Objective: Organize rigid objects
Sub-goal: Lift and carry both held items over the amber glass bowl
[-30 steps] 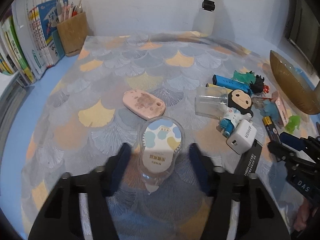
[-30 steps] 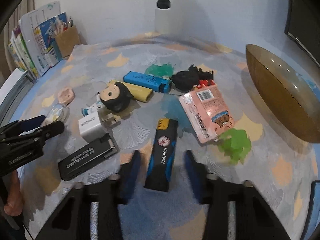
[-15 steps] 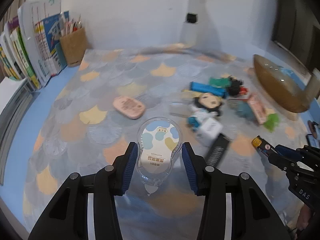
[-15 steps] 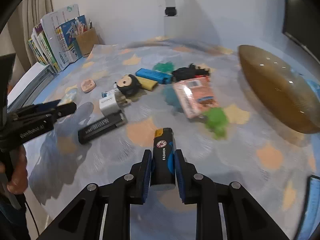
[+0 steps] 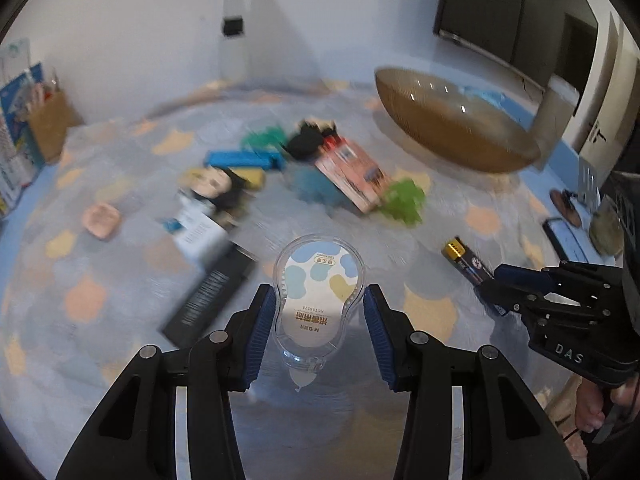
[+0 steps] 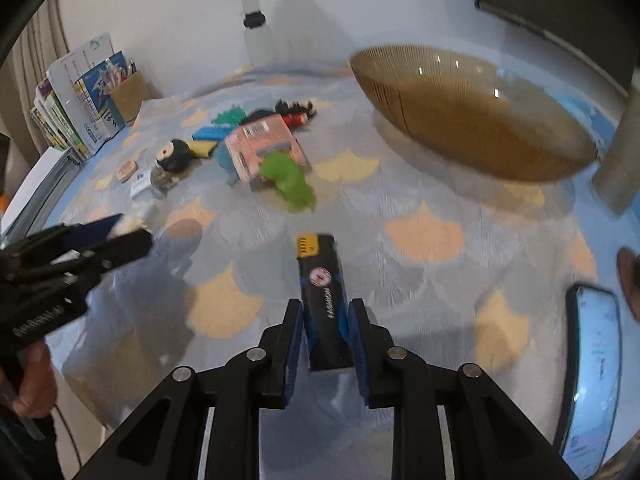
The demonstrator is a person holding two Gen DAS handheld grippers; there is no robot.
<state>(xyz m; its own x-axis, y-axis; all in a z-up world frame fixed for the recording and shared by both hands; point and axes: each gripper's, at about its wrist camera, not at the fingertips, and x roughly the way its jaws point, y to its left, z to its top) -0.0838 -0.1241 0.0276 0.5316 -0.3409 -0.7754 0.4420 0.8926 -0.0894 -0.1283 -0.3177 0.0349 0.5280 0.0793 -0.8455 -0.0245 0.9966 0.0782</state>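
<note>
Two grippers loaded. Left gripper [image 5: 319, 322] clamps clear correction-tape dispenser [image 5: 318, 296], lower centre, label "M&G". Right gripper [image 6: 325, 336] clamps black lighter [image 6: 323, 300], lower centre, printed "FASHION". Gripper body lettered "DAS".

two grippers are seen, the left gripper [image 5: 319, 322] and the right gripper [image 6: 325, 350]. one clear correction-tape dispenser [image 5: 318, 288] is counted, and one black lighter [image 6: 323, 300]. one brown ribbed bowl [image 6: 472, 120] is seen. one green toy [image 6: 290, 182], one big-headed figurine [image 6: 173, 156], one pink packet [image 6: 260, 146], one white charger [image 6: 144, 190], one blue bar [image 5: 244, 159], one flat black block [image 5: 208, 294], one small pink case [image 5: 102, 220] and one phone [image 6: 592, 368] are counted. one pen holder [image 6: 128, 96] is seen beside a row of books too blurred to be counted.
</note>
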